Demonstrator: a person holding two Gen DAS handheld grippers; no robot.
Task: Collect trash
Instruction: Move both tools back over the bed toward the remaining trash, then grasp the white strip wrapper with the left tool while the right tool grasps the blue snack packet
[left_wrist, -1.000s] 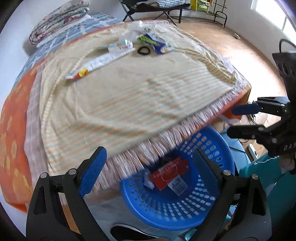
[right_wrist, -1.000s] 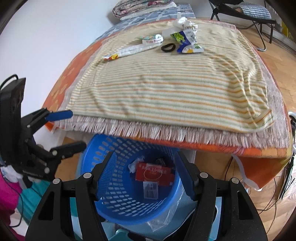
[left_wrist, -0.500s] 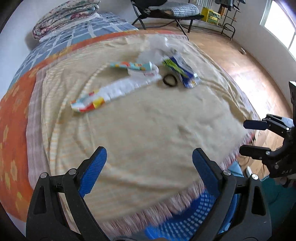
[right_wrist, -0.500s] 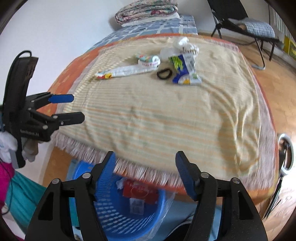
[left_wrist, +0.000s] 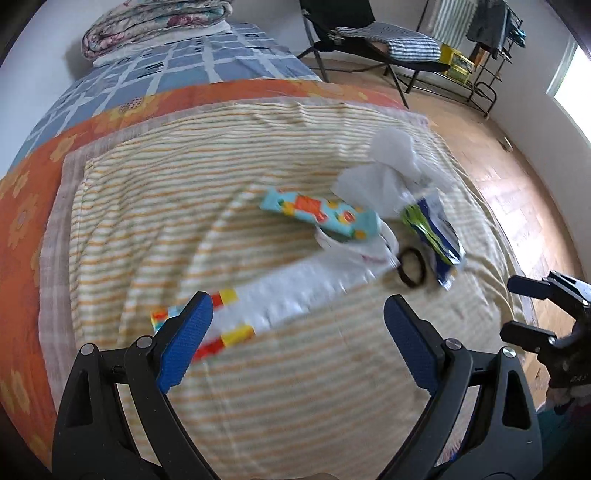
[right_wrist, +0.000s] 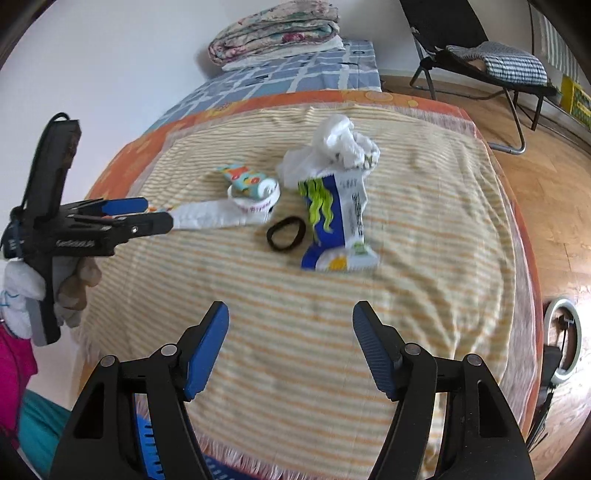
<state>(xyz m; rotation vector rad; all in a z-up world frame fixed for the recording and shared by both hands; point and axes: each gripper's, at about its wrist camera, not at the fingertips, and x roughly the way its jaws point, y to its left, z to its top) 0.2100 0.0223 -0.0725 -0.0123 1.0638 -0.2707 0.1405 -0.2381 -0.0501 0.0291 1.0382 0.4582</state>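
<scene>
Hovering spread and empty, both tools (left_wrist: 298, 322) (right_wrist: 290, 324) face wrappers (right_wrist: 338, 218) around a hair tie (right_wrist: 286, 233).

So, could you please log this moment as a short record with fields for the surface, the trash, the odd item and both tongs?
surface: striped blanket on a bed
trash: long white wrapper; turquoise patterned wrapper; blue and green packet; crumpled white plastic
odd item: black hair tie, between the long wrapper and the packet
left tongs: open, empty, over the long wrapper's near end
right tongs: open, empty, short of the packet
basket: blue rim only, bottom edge
</scene>
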